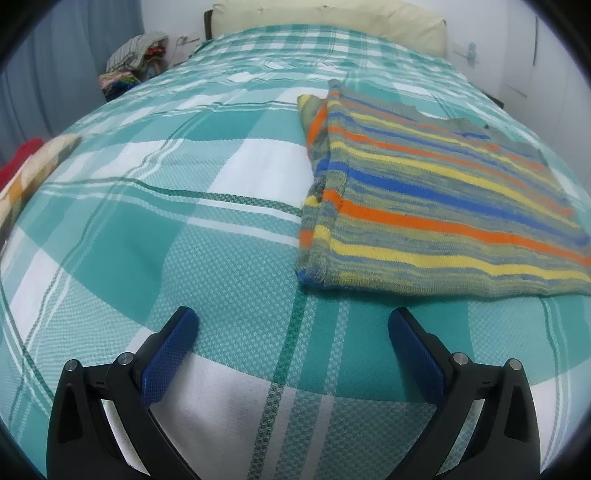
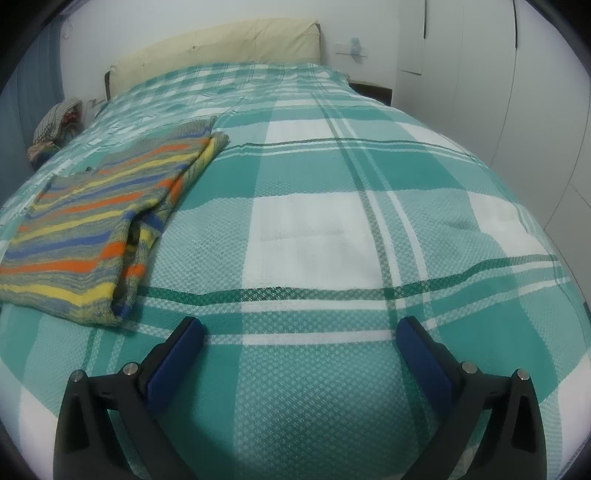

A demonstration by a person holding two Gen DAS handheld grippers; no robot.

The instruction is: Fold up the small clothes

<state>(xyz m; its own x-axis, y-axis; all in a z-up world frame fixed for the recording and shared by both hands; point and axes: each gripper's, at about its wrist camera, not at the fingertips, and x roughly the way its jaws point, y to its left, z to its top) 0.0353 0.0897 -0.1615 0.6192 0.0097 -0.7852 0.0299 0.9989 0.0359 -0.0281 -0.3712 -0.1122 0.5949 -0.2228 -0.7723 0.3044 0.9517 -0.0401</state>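
A small striped knit garment (image 1: 436,192), in orange, yellow, blue and grey, lies flat and partly folded on the green-and-white checked bedspread (image 1: 184,229). In the left wrist view it is ahead and to the right of my left gripper (image 1: 293,321), which is open, empty and just short of its near edge. In the right wrist view the same garment (image 2: 99,221) lies ahead to the left of my right gripper (image 2: 301,330), which is open and empty over the bare bedspread (image 2: 332,229).
A cream headboard cushion (image 1: 332,22) stands at the far end of the bed. A pile of clothes (image 1: 136,59) sits beside the bed at the far left. Red and patterned cloth (image 1: 29,166) lies at the left edge. White wardrobe doors (image 2: 517,92) stand on the right.
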